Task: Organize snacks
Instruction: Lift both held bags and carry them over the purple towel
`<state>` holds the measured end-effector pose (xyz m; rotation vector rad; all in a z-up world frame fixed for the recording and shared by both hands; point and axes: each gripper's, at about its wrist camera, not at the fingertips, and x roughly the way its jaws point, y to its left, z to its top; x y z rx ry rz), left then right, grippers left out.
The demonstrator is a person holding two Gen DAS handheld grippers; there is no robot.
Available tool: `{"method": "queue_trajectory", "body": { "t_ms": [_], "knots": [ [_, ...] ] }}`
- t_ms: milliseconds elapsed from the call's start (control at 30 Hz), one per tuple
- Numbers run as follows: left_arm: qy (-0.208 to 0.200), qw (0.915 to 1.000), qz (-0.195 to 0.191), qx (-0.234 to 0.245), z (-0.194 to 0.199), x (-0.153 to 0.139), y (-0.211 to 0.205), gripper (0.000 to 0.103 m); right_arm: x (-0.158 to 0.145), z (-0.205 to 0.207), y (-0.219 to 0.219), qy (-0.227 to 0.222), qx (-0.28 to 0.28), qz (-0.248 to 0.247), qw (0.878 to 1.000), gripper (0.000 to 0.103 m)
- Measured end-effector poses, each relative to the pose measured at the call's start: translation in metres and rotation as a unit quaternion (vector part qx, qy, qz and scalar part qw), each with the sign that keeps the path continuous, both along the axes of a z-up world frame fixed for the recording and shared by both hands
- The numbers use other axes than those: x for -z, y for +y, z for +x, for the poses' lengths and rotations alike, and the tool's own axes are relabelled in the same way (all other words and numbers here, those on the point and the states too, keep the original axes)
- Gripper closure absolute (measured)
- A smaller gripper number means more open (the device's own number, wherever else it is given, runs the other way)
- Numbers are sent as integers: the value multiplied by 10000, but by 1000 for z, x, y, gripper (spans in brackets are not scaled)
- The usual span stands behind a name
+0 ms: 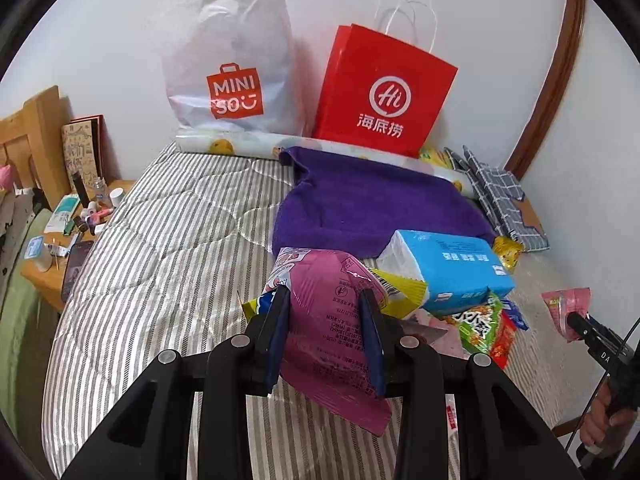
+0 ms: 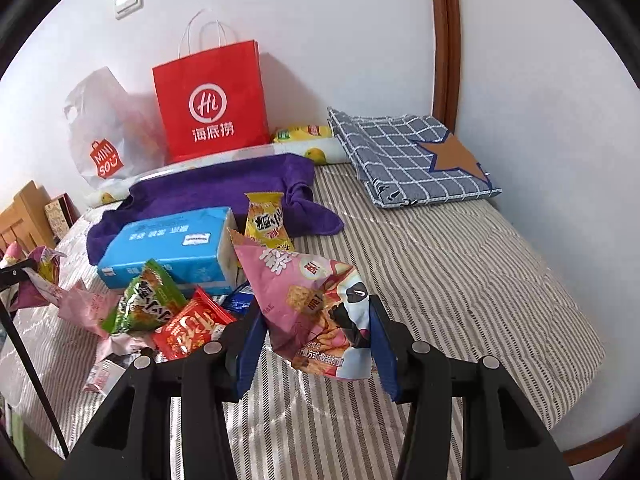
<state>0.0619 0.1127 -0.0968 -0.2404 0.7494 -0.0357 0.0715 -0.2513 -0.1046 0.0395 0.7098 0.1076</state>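
The left gripper [image 1: 326, 312] is closed on a magenta packet [image 1: 332, 312], held above the bed [image 1: 160, 220]. The right gripper [image 2: 316, 320] pinches a pink cracker packet [image 2: 308, 300] beside the snack pile [image 2: 168, 312]. This looks like mid-sorting; next, each packet probably needs carrying to the red bag [image 2: 212, 100].

Bright, even indoor light; soft shadows on the white wall [image 1: 500, 20] behind the red paper bag [image 1: 384, 92] (fisheye bends the edges, dark vignette corners), mild glare on foil, focus sharp
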Motion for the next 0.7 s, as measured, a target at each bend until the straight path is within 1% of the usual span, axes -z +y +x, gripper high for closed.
{"method": "queue_trajectory", "body": {
  "t_ms": [233, 333, 533, 700],
  "knots": [
    [-247, 9996, -96, 87, -25, -20, -8, 69, -18, -20, -2, -248, 34, 78, 9997, 57],
    [-363, 9992, -75, 154, -34, -29, -16, 69, -26, -28, -2, -345, 14, 141, 9993, 57],
    [-520, 9982, -7, 293, -45, -43, -33, 69, -42, -44, 0, -611, -45, 189, 9979, 57],
    [-593, 9976, -2, 349, -49, -50, -43, 69, -46, -48, 1, -676, -75, 234, 9974, 57]
  ]
}}
